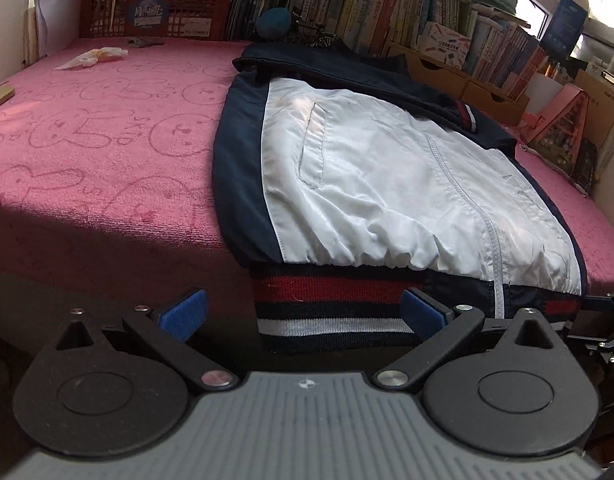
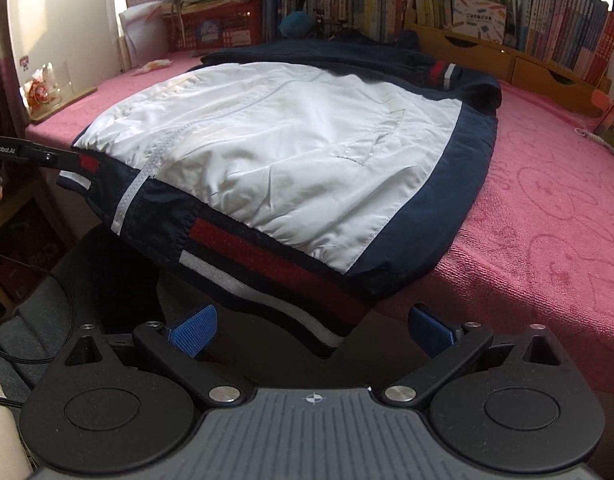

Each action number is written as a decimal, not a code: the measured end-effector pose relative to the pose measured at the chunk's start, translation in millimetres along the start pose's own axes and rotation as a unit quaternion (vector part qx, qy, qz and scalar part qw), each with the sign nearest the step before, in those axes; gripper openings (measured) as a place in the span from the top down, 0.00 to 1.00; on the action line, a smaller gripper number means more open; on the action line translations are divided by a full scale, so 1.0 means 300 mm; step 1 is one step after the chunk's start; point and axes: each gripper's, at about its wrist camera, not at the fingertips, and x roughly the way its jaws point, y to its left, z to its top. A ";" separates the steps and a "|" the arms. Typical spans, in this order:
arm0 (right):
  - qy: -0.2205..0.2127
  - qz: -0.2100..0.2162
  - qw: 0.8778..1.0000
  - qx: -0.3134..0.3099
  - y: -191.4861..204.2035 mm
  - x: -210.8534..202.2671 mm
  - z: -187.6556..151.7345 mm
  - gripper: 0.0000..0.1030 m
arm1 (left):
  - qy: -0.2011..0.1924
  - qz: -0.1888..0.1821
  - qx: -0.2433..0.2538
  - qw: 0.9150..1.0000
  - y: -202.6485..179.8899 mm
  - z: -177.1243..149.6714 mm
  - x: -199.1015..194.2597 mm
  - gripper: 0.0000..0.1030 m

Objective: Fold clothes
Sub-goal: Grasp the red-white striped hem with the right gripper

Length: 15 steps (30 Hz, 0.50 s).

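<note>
The jacket (image 1: 387, 168) lies flat on the pink bed (image 1: 107, 128), with its striped hem (image 1: 331, 308) hanging over the near edge. The left gripper (image 1: 303, 316) is level, just before the hem, its fingers spread wide and holding nothing. The right gripper (image 2: 311, 330) is level below the hem, also spread wide and empty.

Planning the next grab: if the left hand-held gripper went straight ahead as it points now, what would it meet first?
Most likely the jacket's striped hem band, hanging over the bed edge between the open blue pads of the left hand-held gripper. Depth is unclear.
</note>
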 end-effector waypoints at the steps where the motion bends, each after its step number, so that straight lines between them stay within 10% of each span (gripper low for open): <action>1: 0.000 0.000 1.000 0.007 -0.008 0.007 0.000 0.00 | 0.002 -0.001 -0.007 1.000 0.004 -0.003 0.008 0.00; 15: -0.003 -0.002 1.000 -0.006 0.024 0.065 0.001 0.00 | 0.002 0.039 0.081 0.996 -0.105 -0.012 0.035 0.00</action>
